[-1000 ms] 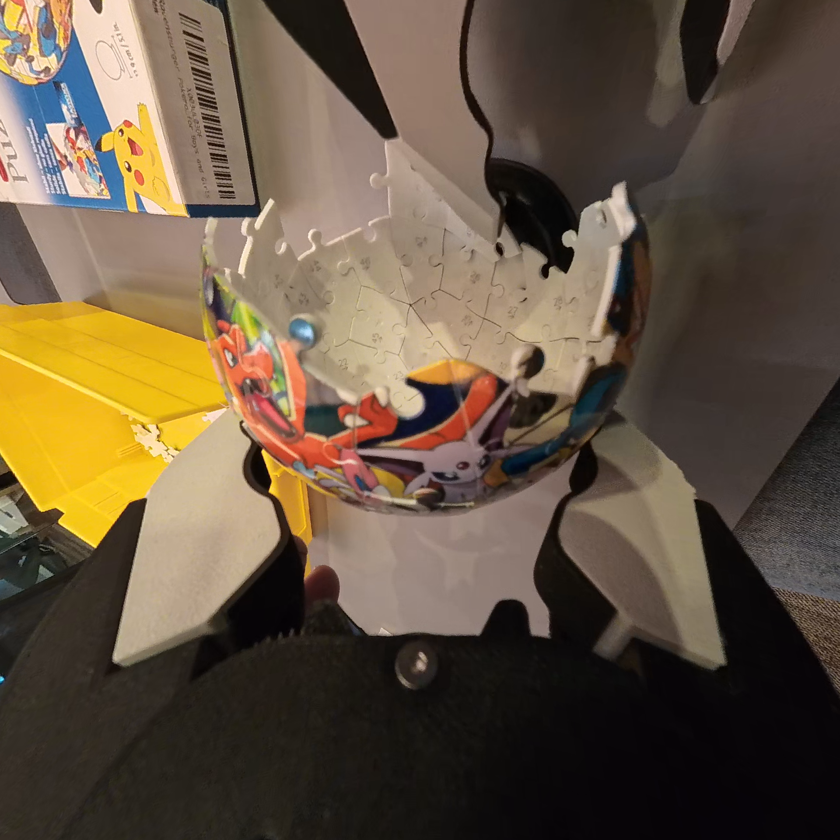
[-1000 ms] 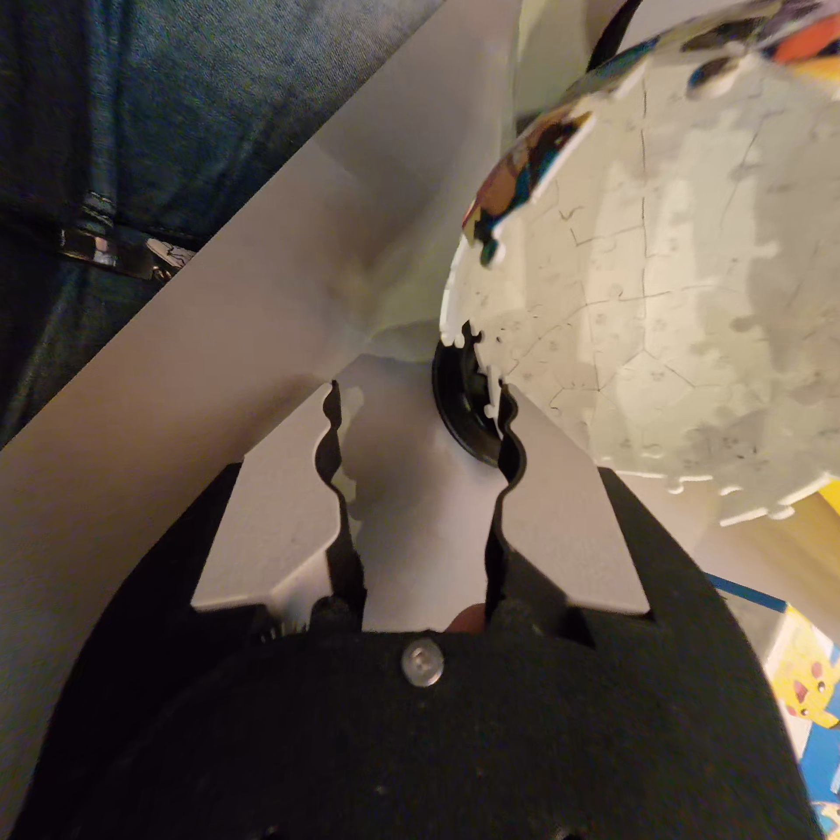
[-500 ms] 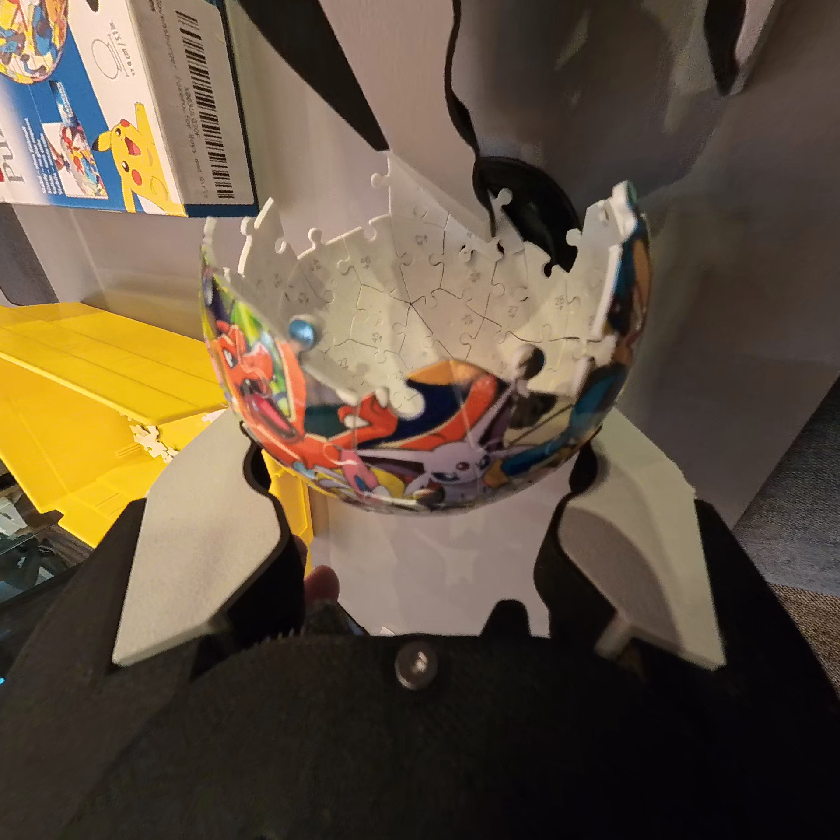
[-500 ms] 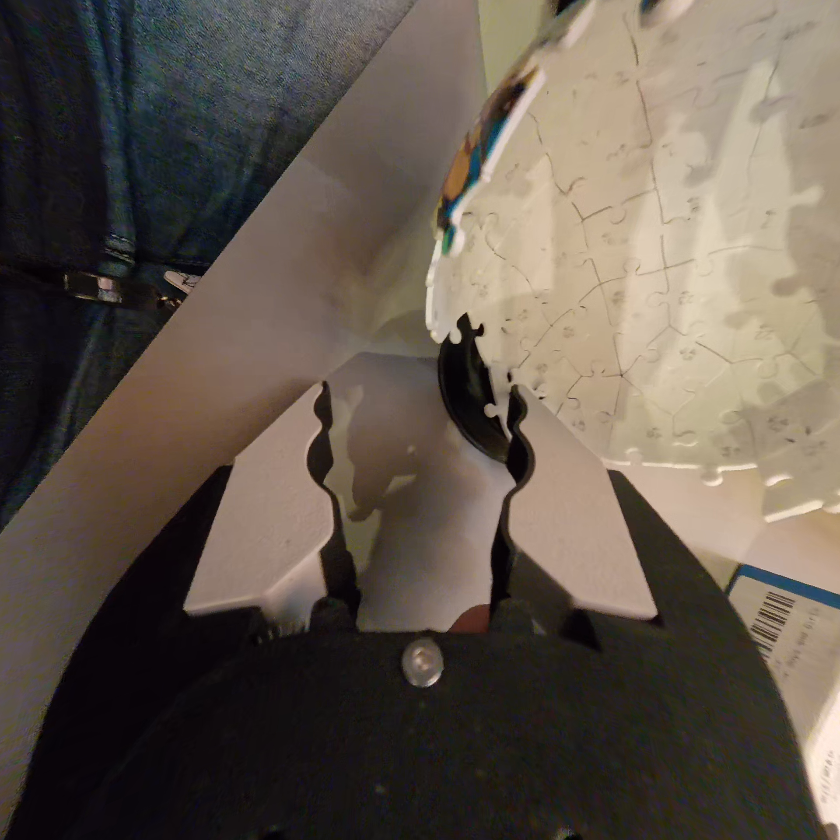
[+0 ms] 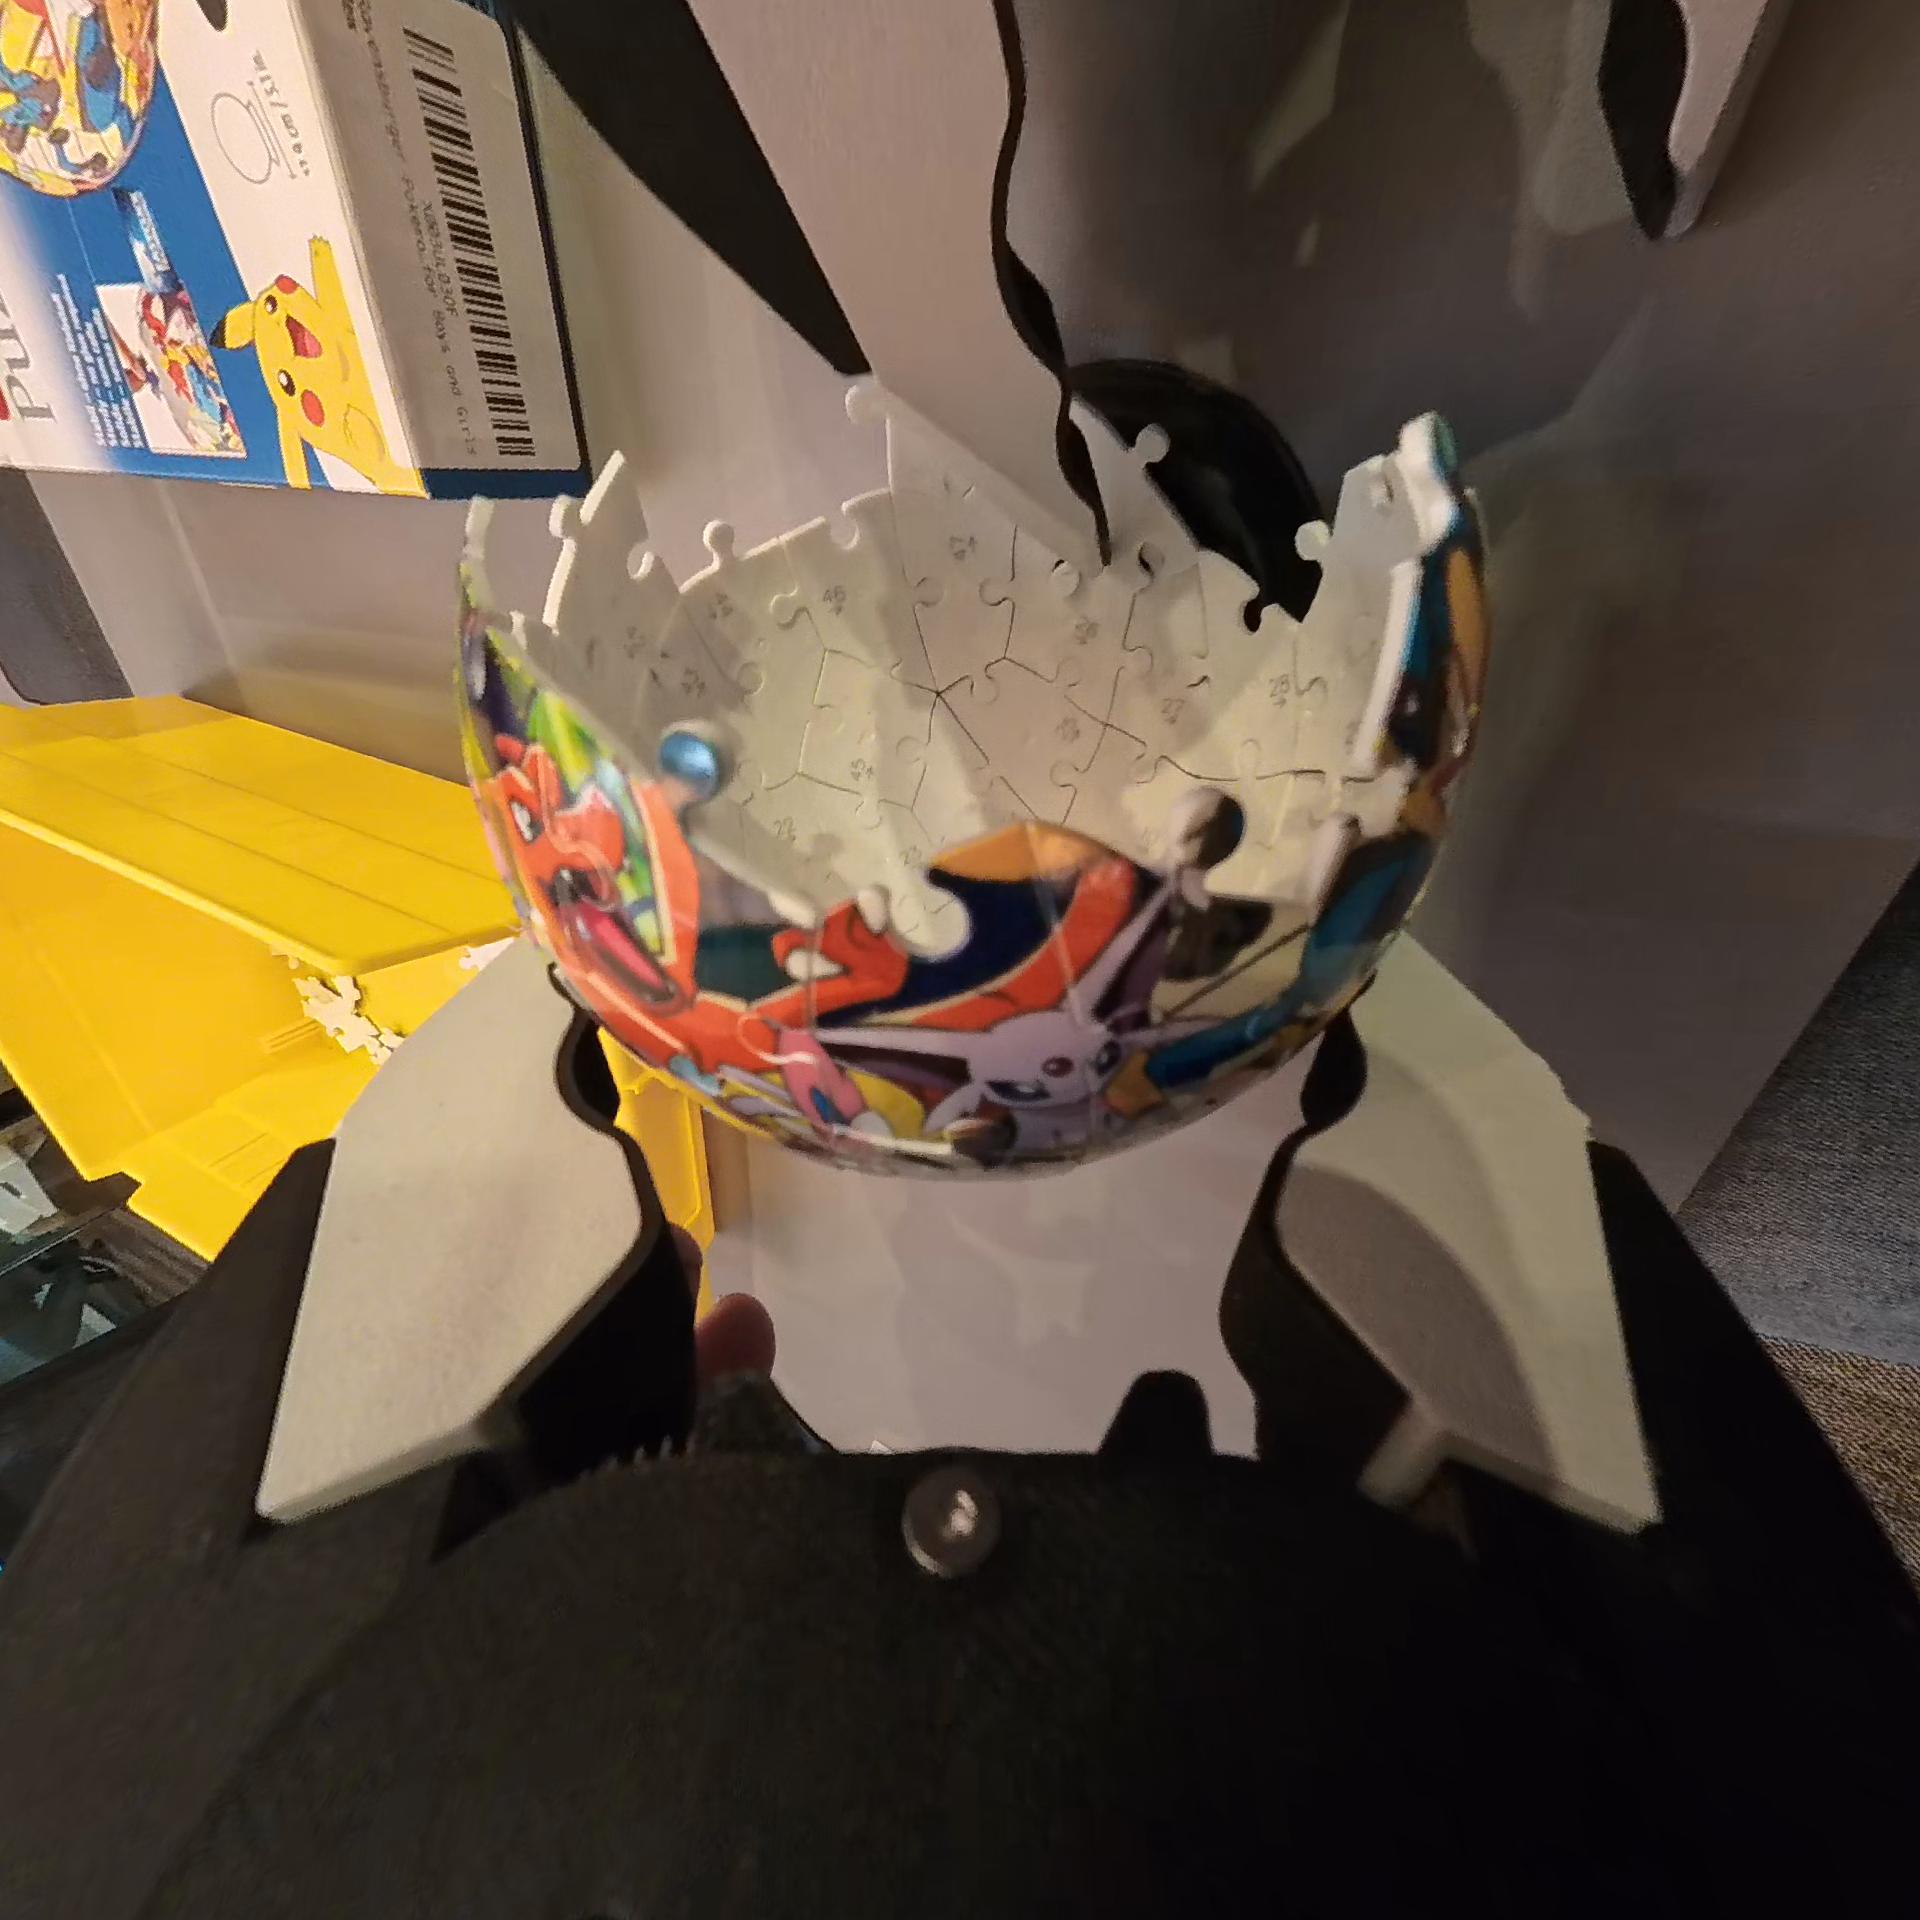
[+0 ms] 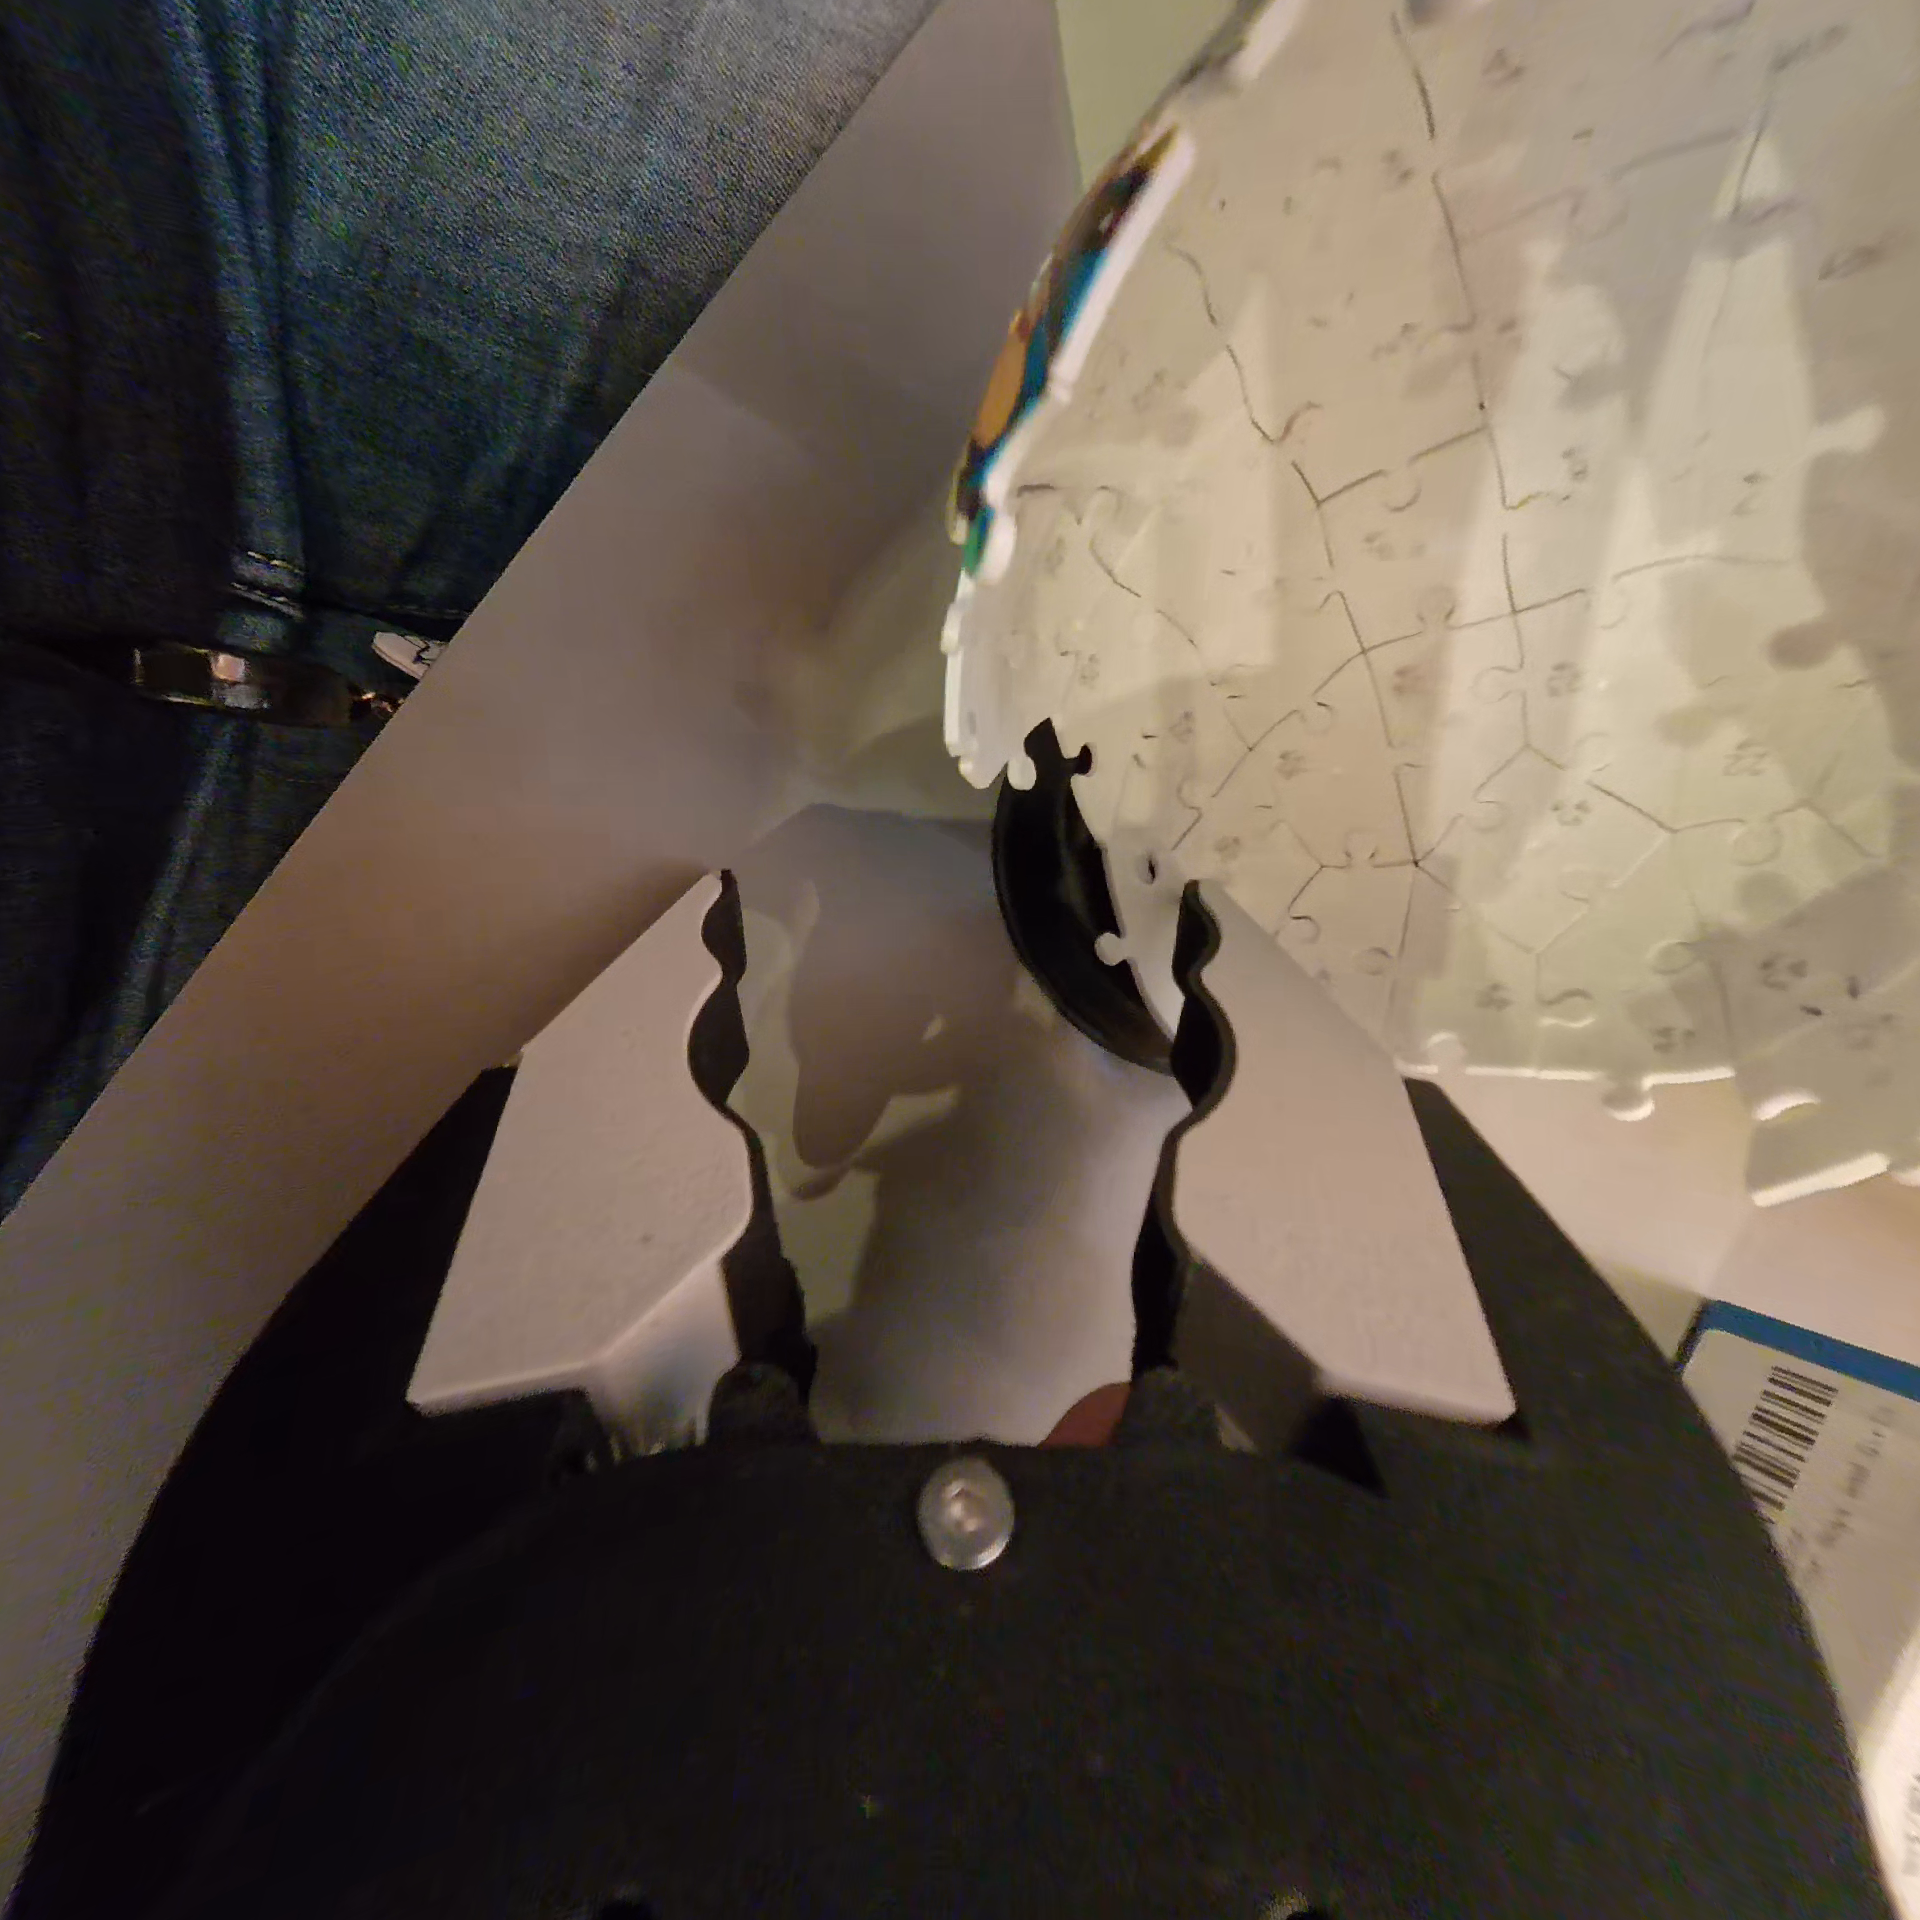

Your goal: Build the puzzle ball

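The half-built, bowl-shaped plastic puzzle ball (image 5: 966,831), colourful outside and white inside, sits clamped between the left gripper (image 5: 961,1023) fingers. At its far rim, the right gripper (image 6: 956,904) stands spread, one finger touching a white edge piece (image 5: 1117,473). Behind the ball lies a black ring stand (image 5: 1216,468); beyond its left side, the blue-and-white puzzle box (image 5: 260,260) and a yellow plastic tray (image 5: 208,883).

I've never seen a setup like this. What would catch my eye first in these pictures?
The half-built puzzle ball, a bright cartoon-printed bowl with a jagged white rim, sits between the left gripper's two white fingers. From the far side the right gripper reaches in, open, one finger touching the ball's rim near a black ring. At upper left lies the blue puzzle box, with a yellow tray below it.
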Demonstrator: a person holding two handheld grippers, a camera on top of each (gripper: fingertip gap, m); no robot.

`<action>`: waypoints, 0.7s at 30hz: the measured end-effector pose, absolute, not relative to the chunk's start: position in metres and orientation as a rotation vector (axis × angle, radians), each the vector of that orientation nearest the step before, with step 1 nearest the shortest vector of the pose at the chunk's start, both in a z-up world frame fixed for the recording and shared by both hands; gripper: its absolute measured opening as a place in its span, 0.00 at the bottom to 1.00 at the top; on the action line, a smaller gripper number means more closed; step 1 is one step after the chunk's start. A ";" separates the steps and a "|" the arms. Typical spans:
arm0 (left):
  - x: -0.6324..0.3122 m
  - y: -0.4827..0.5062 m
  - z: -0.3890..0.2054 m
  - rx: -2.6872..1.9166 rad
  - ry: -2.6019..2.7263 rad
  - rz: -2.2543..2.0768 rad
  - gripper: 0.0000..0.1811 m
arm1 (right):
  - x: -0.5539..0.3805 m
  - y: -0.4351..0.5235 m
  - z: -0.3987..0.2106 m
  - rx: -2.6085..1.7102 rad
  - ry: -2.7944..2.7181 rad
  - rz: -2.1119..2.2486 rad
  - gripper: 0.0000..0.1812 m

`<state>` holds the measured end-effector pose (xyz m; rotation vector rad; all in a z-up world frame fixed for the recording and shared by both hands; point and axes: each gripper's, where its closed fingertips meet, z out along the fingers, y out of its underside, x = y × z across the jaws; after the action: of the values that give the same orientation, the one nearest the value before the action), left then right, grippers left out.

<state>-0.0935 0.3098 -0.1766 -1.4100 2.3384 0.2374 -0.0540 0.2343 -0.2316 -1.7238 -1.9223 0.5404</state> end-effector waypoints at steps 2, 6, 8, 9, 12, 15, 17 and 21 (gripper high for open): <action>-0.094 0.310 -0.177 -1.409 2.339 0.238 0.71 | -0.053 0.234 -0.232 -1.732 -1.920 0.533 0.45; -0.093 0.310 -0.177 -1.403 2.341 0.235 0.71 | -0.053 0.234 -0.232 -1.759 -1.905 0.525 0.45; -0.093 0.311 -0.177 -1.407 2.339 0.237 0.71 | -0.053 0.234 -0.232 -1.775 -1.886 0.524 0.47; -0.093 0.311 -0.177 -1.405 2.339 0.237 0.71 | -0.053 0.233 -0.232 -1.779 -1.874 0.527 0.48; -0.092 0.311 -0.176 -1.403 2.335 0.232 0.71 | -0.054 0.232 -0.232 -1.816 -1.824 0.520 0.50; -0.091 0.311 -0.177 -1.402 2.336 0.227 0.71 | -0.054 0.231 -0.233 -1.826 -1.794 0.518 0.51; -0.091 0.311 -0.177 -1.400 2.339 0.226 0.71 | -0.053 0.231 -0.232 -1.830 -1.784 0.508 0.51; -0.090 0.312 -0.177 -1.397 2.344 0.214 0.71 | -0.052 0.228 -0.233 -1.804 -1.802 0.520 0.52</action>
<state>-0.0899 0.3120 -0.1774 -1.3973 2.3445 0.2138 -0.0517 0.2282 -0.2325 -1.8041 -1.8019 0.5204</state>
